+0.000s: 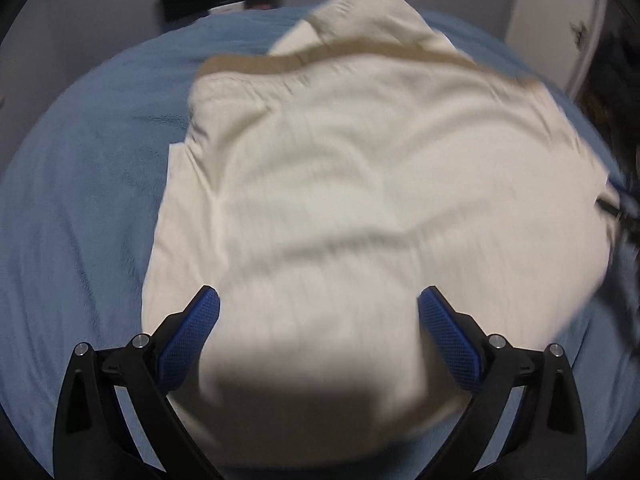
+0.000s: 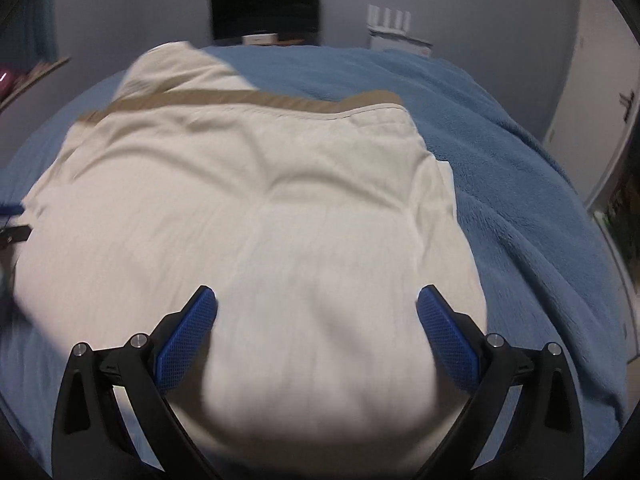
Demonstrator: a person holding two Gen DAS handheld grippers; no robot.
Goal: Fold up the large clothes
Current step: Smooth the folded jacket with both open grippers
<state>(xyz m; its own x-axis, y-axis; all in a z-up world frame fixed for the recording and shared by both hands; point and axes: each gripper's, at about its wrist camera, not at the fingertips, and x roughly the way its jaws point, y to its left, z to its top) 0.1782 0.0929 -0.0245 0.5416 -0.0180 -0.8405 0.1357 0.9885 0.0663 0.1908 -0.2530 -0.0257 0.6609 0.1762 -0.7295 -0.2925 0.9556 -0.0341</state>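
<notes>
Cream garment (image 1: pixel 360 184) lay partly folded on the blue blanket (image 1: pixel 80 200) of the bed, a tan band (image 1: pixel 256 65) crossing its far edge. Left gripper (image 1: pixel 319 298) hovered over the near edge, fingers (image 1: pixel 192 340) spread wide, gripping nothing. Right gripper (image 2: pixel 317 298) hovered likewise over the garment's other side, fingers (image 2: pixel 448 340) apart and empty. A dark screen (image 2: pixel 266 8) stood against the far wall.
</notes>
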